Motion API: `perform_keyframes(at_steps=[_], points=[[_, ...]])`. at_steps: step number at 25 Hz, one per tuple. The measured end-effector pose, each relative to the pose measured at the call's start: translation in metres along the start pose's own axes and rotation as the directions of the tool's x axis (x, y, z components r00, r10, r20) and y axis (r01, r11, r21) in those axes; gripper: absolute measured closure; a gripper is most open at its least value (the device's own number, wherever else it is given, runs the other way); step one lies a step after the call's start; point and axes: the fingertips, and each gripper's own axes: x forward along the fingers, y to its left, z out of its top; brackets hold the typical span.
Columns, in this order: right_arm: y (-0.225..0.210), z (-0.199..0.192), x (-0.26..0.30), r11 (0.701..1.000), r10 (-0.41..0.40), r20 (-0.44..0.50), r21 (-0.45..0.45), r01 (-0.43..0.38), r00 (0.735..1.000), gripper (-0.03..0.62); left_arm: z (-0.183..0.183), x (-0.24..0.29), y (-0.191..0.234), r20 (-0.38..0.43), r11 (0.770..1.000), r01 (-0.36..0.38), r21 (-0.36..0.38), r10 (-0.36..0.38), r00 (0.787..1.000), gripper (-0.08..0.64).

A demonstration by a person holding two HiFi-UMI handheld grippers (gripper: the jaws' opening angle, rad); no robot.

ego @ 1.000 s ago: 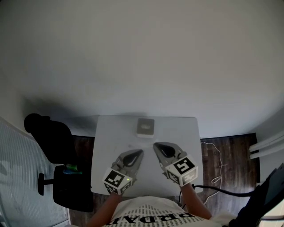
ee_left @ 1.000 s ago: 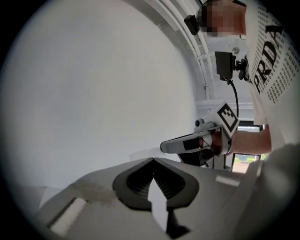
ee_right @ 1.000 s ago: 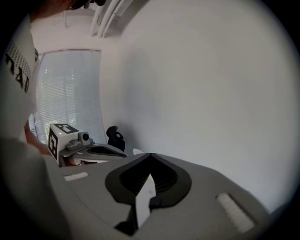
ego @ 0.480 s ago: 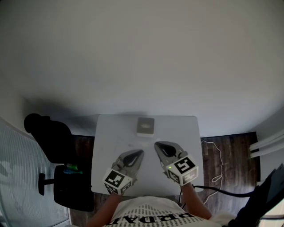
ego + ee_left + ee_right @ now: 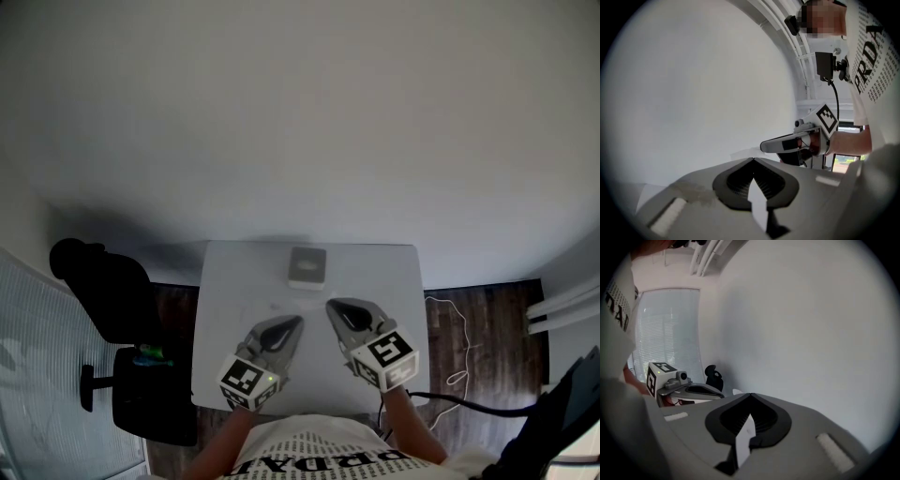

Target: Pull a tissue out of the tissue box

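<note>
A small pale grey tissue box (image 5: 307, 268) sits at the far middle of the white table (image 5: 234, 281) in the head view; I cannot make out a tissue sticking up from it. My left gripper (image 5: 297, 322) hovers over the table's near half, jaws shut with nothing in them. Beside it, my right gripper (image 5: 329, 307) is also shut and empty, a short way in front of the box. The left gripper view shows its own closed jaws (image 5: 752, 159) and the right gripper (image 5: 797, 143) beyond. In the right gripper view the closed jaws (image 5: 750, 393) point at the wall, with the left gripper (image 5: 689, 389) alongside.
A black office chair (image 5: 103, 291) stands left of the table. A thin cable (image 5: 457, 370) lies on the dark wood floor to the right. A plain white wall rises right behind the table's far edge.
</note>
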Motion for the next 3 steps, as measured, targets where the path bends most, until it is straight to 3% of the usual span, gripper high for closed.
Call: perform_keyframes(at_steps=[3], points=[[-0.0022,-0.0009,0.004,1.0,0.001,-0.004,0.001,-0.001,1.0,0.584,-0.003,0.0019,0.0041,-0.005,1.0,0.0,-0.003,0.0,1.0,0.569]])
